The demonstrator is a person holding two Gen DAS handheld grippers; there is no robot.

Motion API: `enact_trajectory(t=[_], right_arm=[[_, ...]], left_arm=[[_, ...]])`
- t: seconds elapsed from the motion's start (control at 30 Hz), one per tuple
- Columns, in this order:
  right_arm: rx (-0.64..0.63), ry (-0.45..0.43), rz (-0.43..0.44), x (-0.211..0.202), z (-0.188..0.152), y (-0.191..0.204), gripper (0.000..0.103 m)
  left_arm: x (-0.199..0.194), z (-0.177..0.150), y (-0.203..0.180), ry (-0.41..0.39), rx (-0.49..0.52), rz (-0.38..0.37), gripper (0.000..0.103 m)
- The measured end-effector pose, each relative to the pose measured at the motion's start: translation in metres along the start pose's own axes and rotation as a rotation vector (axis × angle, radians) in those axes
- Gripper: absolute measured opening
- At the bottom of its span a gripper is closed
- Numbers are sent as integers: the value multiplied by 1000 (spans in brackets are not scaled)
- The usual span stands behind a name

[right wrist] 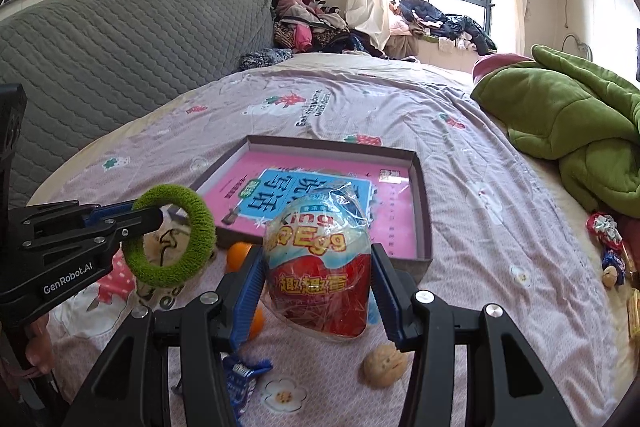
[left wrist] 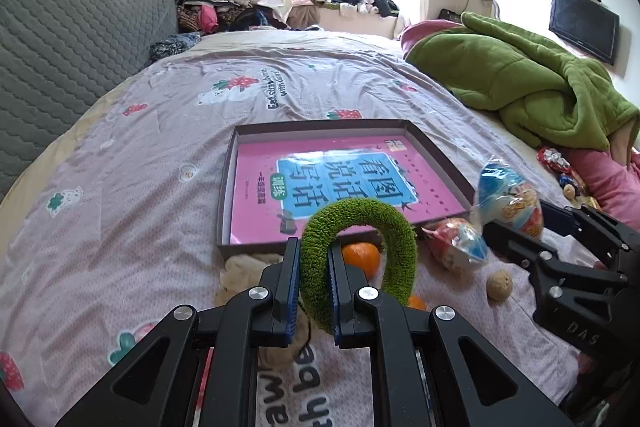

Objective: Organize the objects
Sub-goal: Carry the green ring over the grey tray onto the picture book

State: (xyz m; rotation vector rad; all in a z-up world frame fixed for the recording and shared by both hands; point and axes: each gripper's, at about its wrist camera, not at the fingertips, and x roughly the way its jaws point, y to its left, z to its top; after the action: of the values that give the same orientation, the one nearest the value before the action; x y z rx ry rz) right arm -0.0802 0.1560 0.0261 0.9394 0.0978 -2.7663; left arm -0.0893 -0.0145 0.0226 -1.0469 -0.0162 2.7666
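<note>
My left gripper (left wrist: 314, 253) is shut on a fuzzy green ring (left wrist: 394, 231) and holds it up just in front of a shallow box (left wrist: 226, 183) with a pink book (left wrist: 256, 187) inside. The ring (right wrist: 200, 223) and left gripper (right wrist: 154, 217) also show at the left of the right wrist view. My right gripper (right wrist: 318, 263) is shut on a wrapped toy egg (right wrist: 320, 267), held above the bedsheet near the box (right wrist: 424, 211). In the left wrist view the egg (left wrist: 508, 199) sits at the right.
On the bed lie an orange (left wrist: 362, 257), a second wrapped egg (left wrist: 456, 243), a walnut (right wrist: 386, 363), a blue packet (right wrist: 240, 373) and a beige cloth (left wrist: 244, 267). A green blanket (left wrist: 520, 83) and sweets (right wrist: 606, 239) are at the right; a grey headboard (right wrist: 100, 51) at the left.
</note>
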Motion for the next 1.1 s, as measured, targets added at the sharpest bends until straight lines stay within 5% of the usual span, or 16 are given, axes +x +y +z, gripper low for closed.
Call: enact_trajectory(t=[1.1], right_arm=[[-56,-22,-33,59,56,-33,52]], left_arm=[[61,63,45,-25,-56,-35,13]])
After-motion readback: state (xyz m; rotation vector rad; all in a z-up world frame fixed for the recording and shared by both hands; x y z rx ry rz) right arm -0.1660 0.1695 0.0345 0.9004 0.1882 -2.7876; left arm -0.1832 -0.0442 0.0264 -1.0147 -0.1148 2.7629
